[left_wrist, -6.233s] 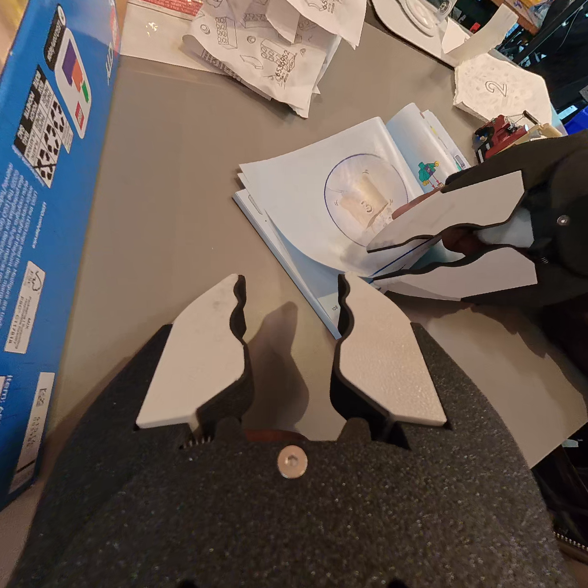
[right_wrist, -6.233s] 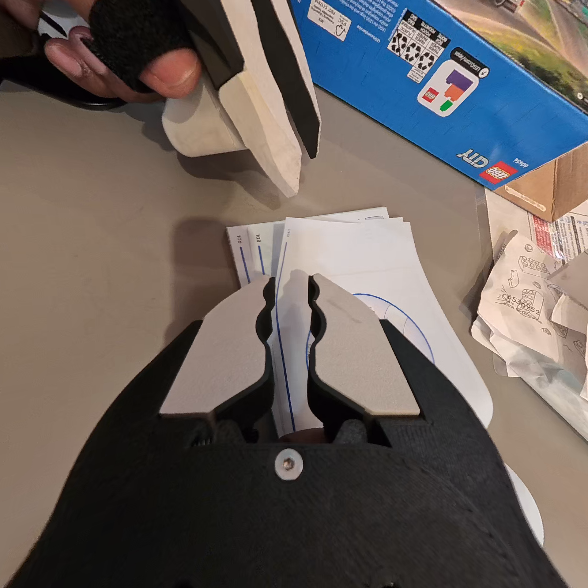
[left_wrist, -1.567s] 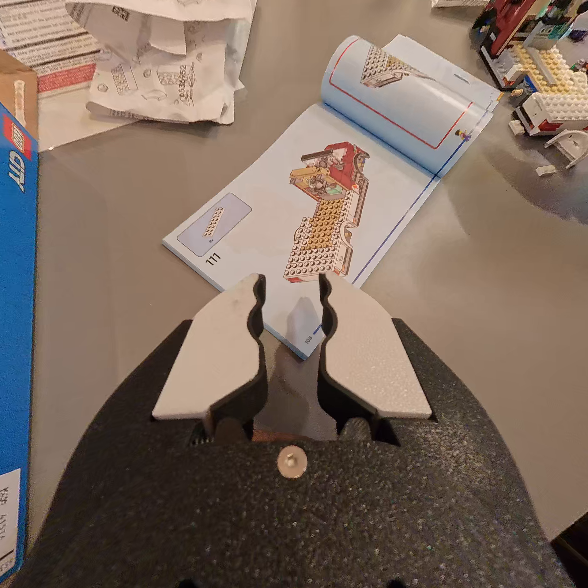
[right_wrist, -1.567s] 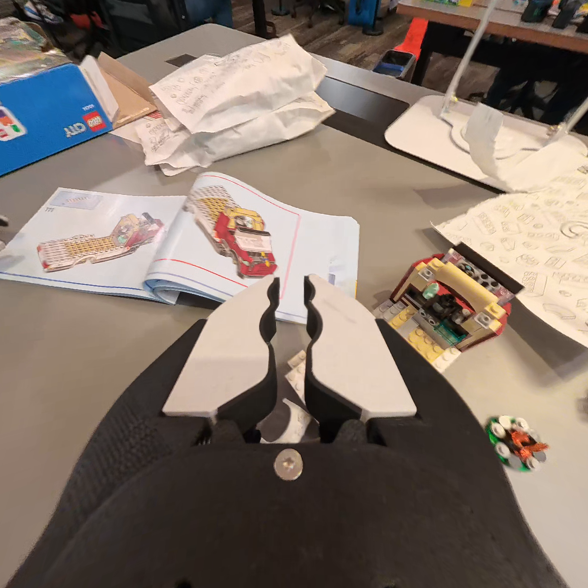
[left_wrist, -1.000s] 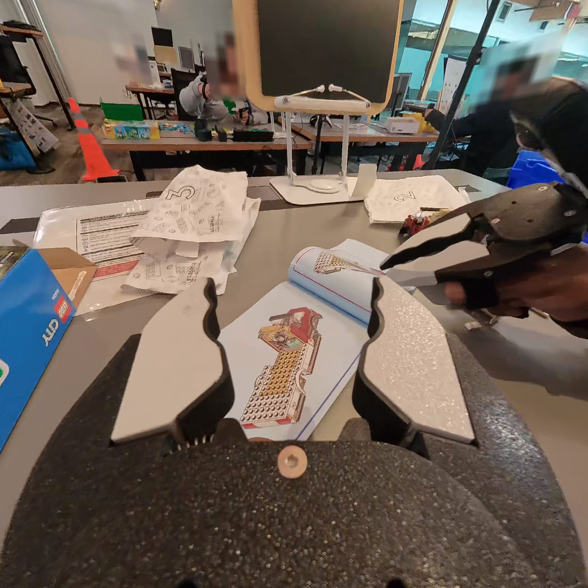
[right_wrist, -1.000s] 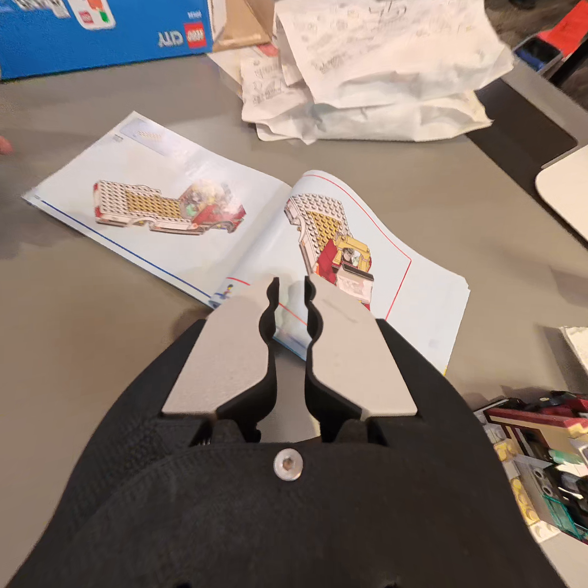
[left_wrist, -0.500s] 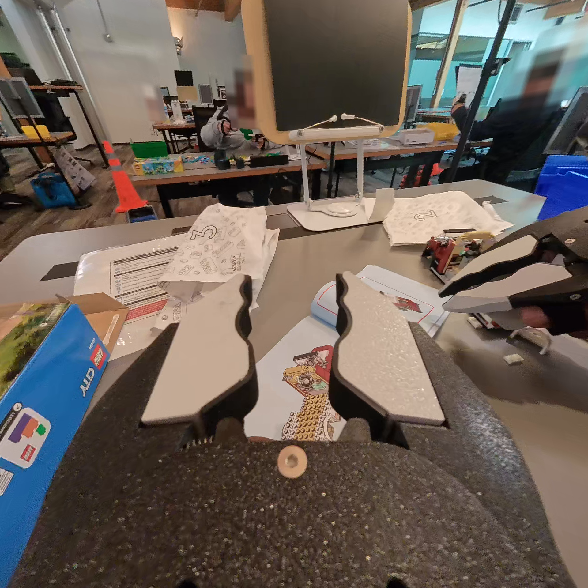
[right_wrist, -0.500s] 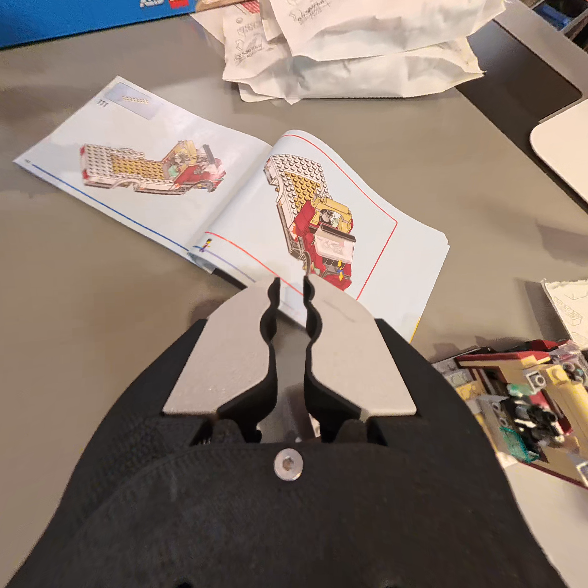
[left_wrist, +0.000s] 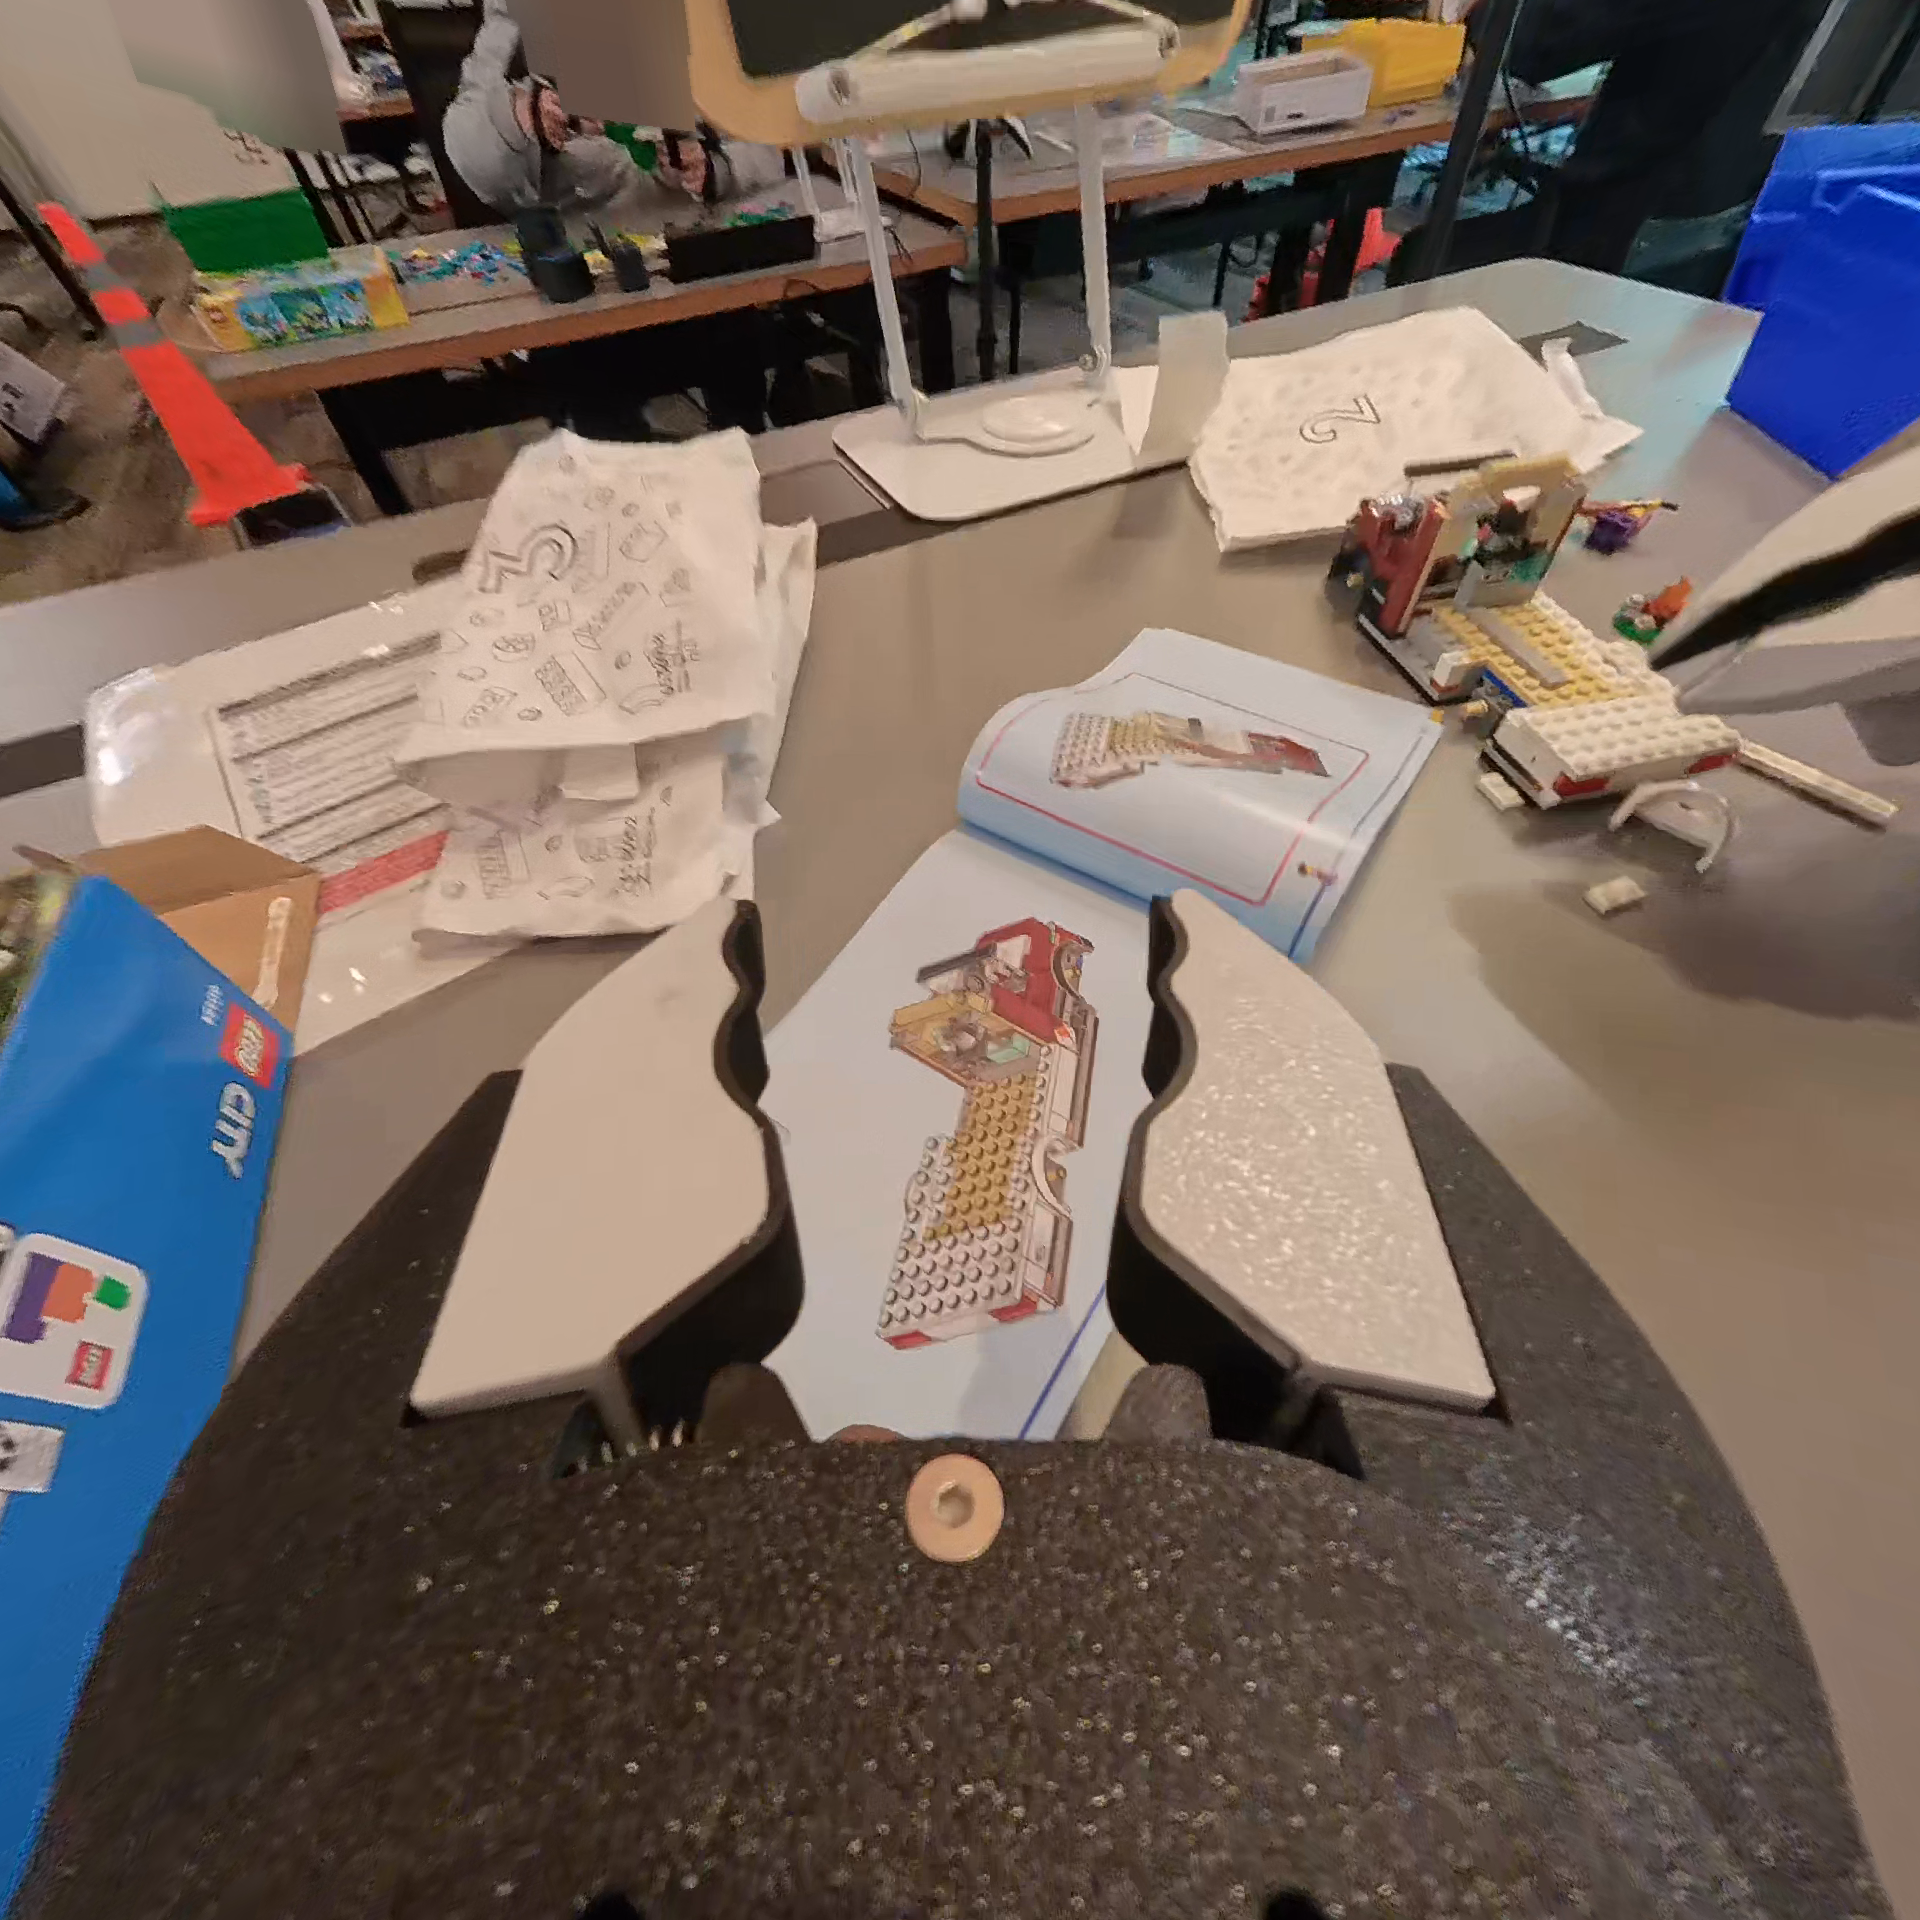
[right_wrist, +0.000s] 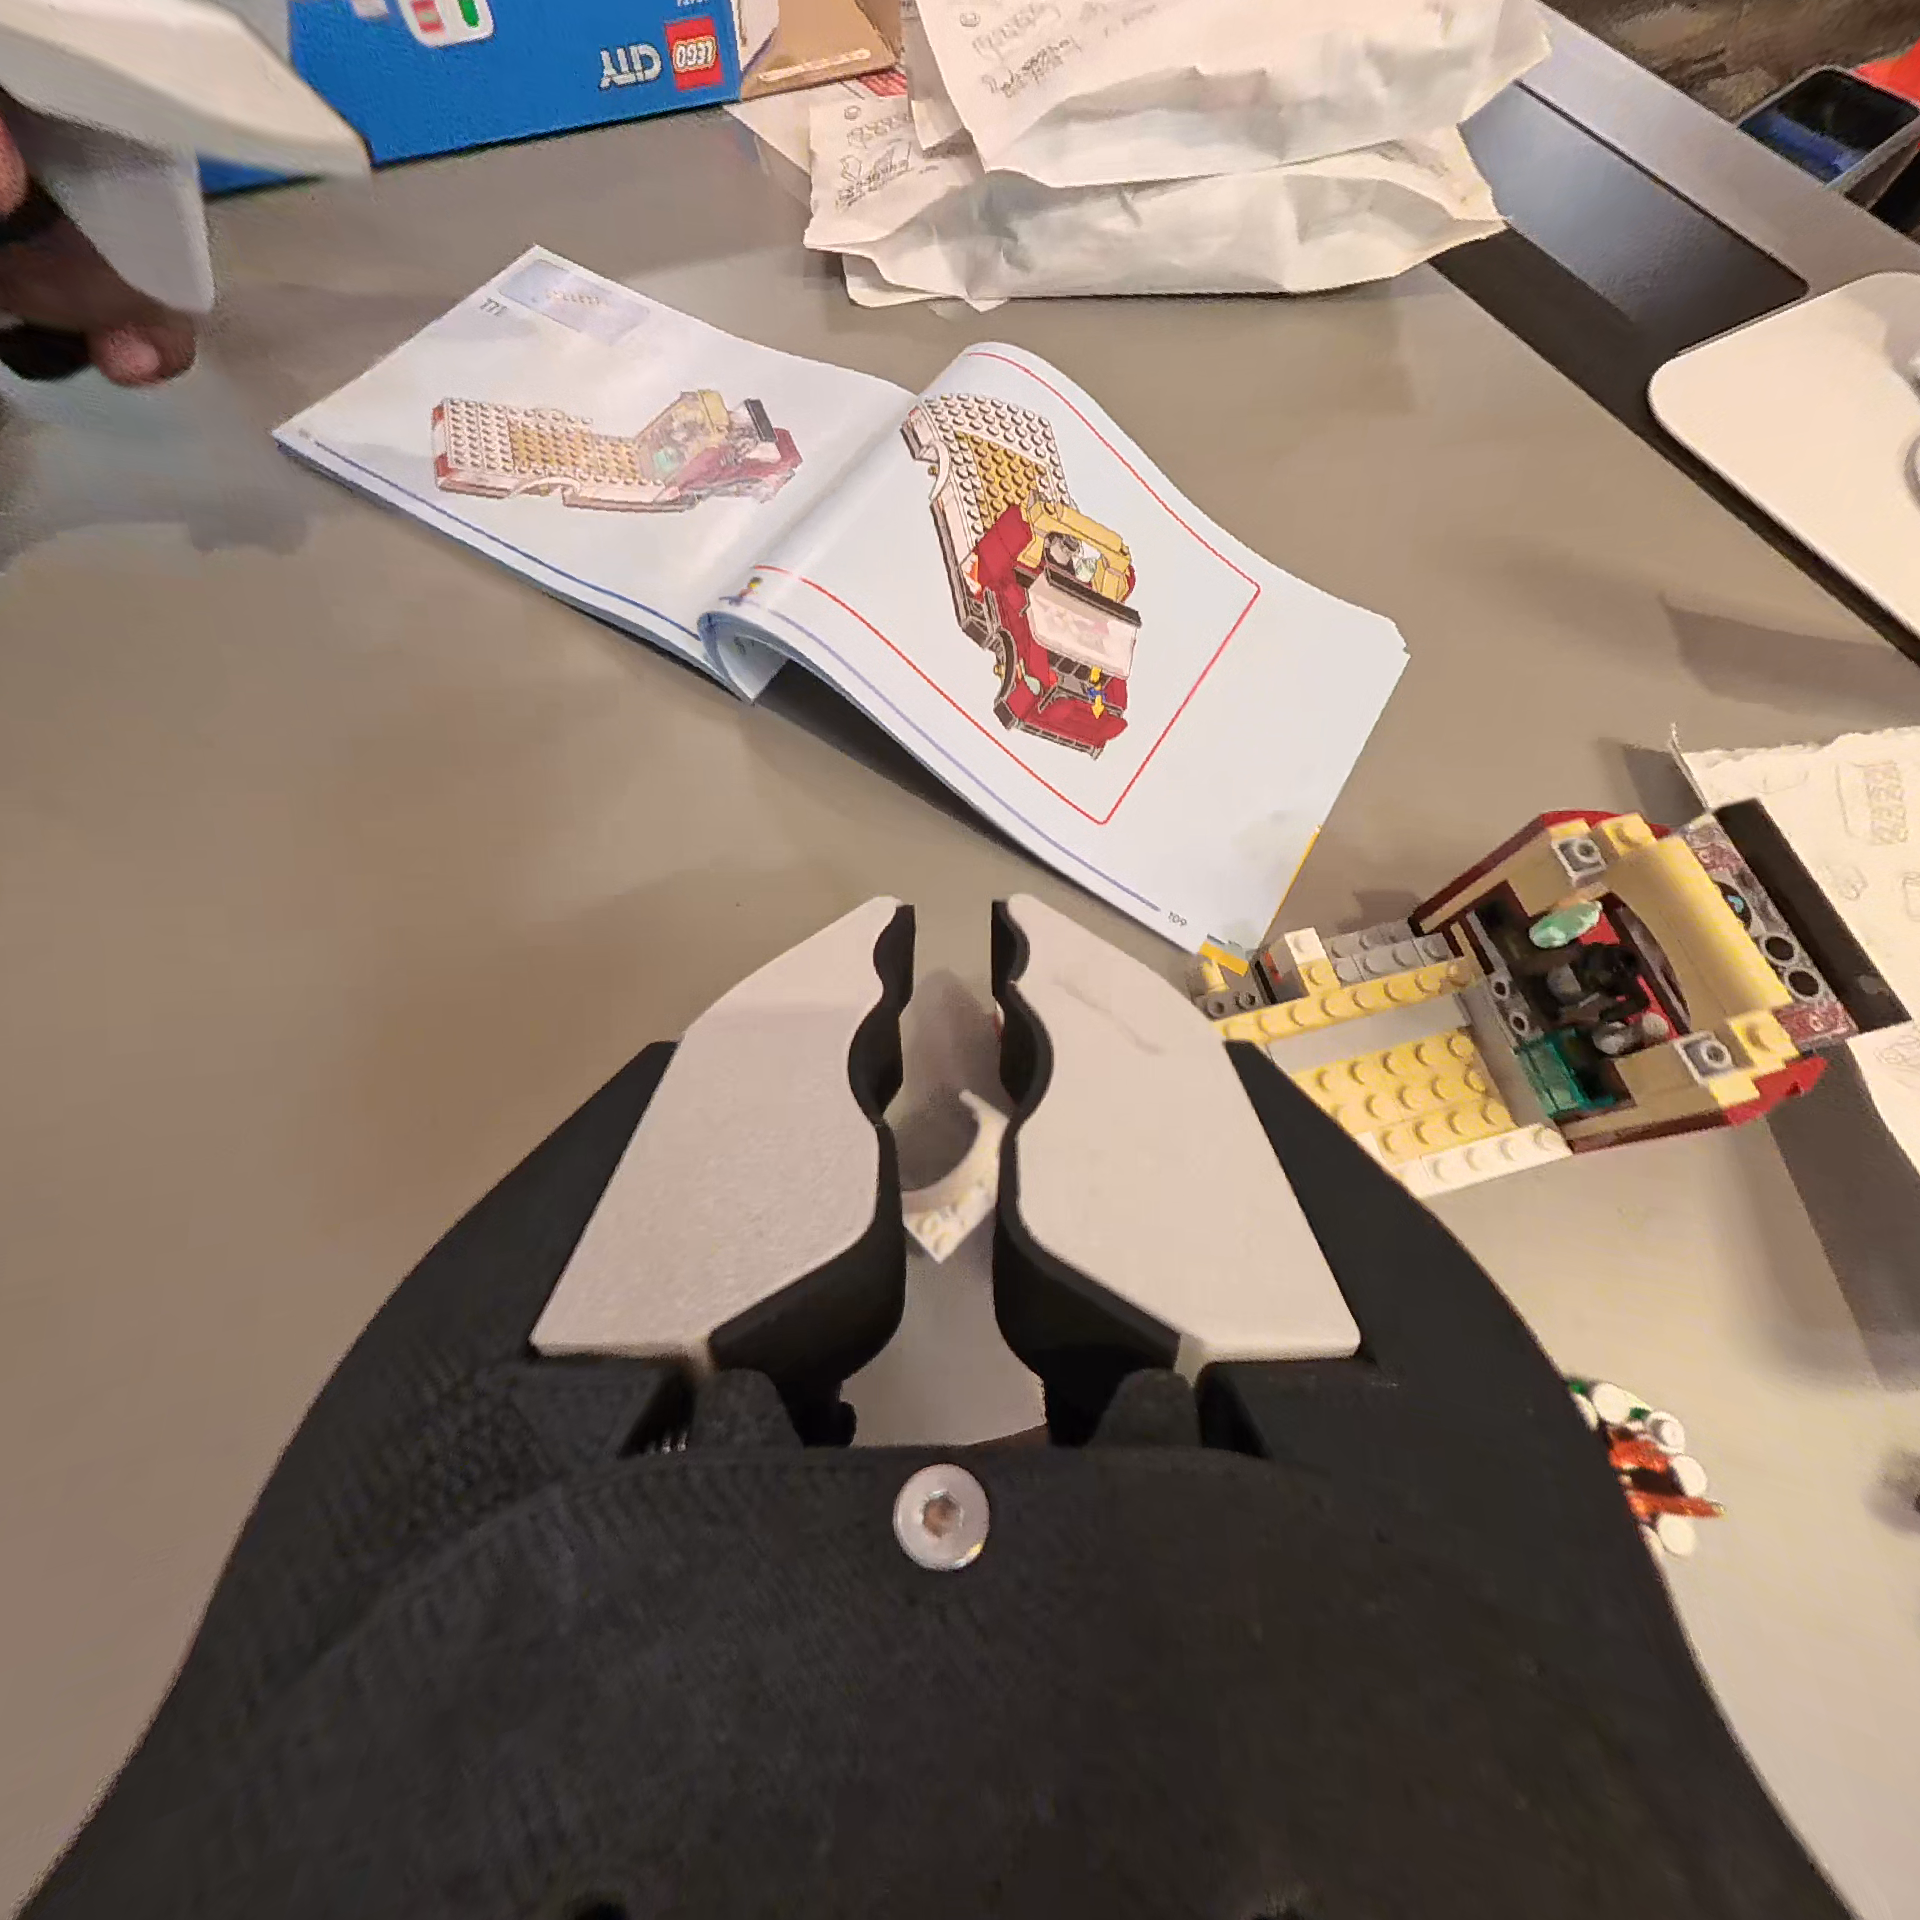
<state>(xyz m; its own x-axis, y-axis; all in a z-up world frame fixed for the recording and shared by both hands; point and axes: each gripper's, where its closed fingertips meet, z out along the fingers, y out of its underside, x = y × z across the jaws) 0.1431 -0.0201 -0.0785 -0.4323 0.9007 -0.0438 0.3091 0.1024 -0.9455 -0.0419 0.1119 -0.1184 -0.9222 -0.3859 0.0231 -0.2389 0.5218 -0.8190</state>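
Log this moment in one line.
left claw: open, above booklet | right claw: narrowly apart, over white arch | brick model: right of it, on table

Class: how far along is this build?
Done: the brick vehicle has its studded base and cab assembled. In hand: nothing gripped; left gripper, jaws wide, over the open booklet, right gripper above a loose white arch piece. Left: that arch and a small tan piece lie unattached.
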